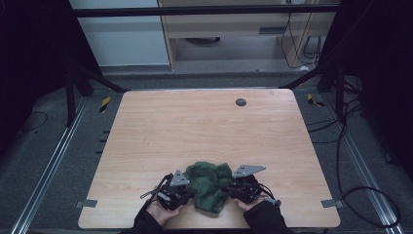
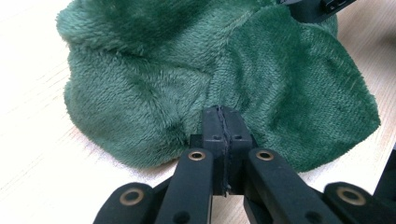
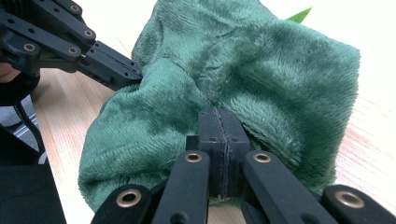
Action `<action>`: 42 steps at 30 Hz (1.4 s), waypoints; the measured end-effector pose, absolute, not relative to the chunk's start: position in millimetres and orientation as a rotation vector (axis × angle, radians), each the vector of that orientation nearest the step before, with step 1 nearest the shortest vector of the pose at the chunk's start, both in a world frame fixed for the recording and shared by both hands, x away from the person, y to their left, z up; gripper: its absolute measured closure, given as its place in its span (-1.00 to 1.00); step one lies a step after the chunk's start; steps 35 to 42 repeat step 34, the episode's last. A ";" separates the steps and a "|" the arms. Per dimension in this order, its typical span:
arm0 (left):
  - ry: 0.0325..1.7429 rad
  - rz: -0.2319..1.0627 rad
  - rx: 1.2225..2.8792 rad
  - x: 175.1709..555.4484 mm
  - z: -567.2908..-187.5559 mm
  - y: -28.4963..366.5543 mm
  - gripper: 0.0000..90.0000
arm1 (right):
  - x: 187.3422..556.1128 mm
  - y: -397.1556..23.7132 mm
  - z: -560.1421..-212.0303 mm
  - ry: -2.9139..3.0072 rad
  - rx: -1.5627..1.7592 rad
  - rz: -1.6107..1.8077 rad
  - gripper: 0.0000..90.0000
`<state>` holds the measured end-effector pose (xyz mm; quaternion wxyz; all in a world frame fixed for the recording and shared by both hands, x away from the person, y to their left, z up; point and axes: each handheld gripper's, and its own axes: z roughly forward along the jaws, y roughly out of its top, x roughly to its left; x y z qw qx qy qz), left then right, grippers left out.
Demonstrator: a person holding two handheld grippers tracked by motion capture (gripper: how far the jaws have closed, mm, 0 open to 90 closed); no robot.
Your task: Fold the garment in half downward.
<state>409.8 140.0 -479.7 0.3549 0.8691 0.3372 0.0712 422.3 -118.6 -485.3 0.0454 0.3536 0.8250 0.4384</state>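
1. A crumpled green fleece cloth (image 1: pixel 210 185) lies on the wooden counter (image 1: pixel 204 131) near its front edge, between the two hands.
2. Left tongs (image 2: pixel 223 116): jaws pressed together, tips against the cloth's near edge; whether any fabric is caught between them cannot be told.
3. Right tongs (image 3: pixel 219 122): jaws pressed together, tips against the cloth's opposite side; a pinch cannot be confirmed.
4. A small dark round disc (image 1: pixel 240 102) sits near the counter's far edge, well apart from the cloth.
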 end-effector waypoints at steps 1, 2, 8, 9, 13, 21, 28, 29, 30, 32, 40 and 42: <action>0.870 0.185 2.244 409.8 -479.2 140.6 0.99 | 422.5 -118.9 -484.7 2.515 1.081 1.349 0.99; 0.873 0.192 2.228 409.9 -477.3 142.2 0.99 | 422.7 -119.2 -484.2 2.512 1.086 1.353 0.98; 0.888 0.233 2.164 411.3 -464.7 152.5 0.91 | 423.7 -127.2 -472.4 2.447 1.085 1.412 0.93; 0.901 0.246 2.142 413.0 -461.3 157.6 0.90 | 424.6 -132.5 -467.8 2.413 1.094 1.427 0.91; 0.937 0.270 2.113 416.7 -458.2 168.2 0.83 | 429.9 -145.7 -461.7 2.341 1.130 1.407 0.86; 1.013 0.352 2.043 427.5 -454.3 194.7 0.55 | 440.0 -175.1 -461.0 2.231 1.228 1.335 0.73; 1.080 0.419 2.027 436.5 -459.9 219.6 0.31 | 446.4 -195.8 -465.4 2.163 1.284 1.264 0.59; 1.080 0.419 2.027 436.5 -459.9 219.6 0.28 | 446.4 -195.8 -465.4 2.163 1.284 1.264 0.59; 1.089 0.432 2.028 437.7 -461.6 223.3 0.23 | 448.4 -202.0 -467.7 2.144 1.304 1.238 0.54; 1.106 0.438 2.025 439.8 -464.2 228.3 0.15 | 449.8 -206.8 -469.8 2.132 1.326 1.226 0.49; 1.117 0.456 2.026 441.8 -467.2 233.5 0.06 | 451.0 -211.6 -471.2 2.112 1.343 1.208 0.41; 1.117 0.456 2.026 441.8 -467.2 233.5 0.06 | 451.0 -211.6 -471.2 2.112 1.343 1.208 0.41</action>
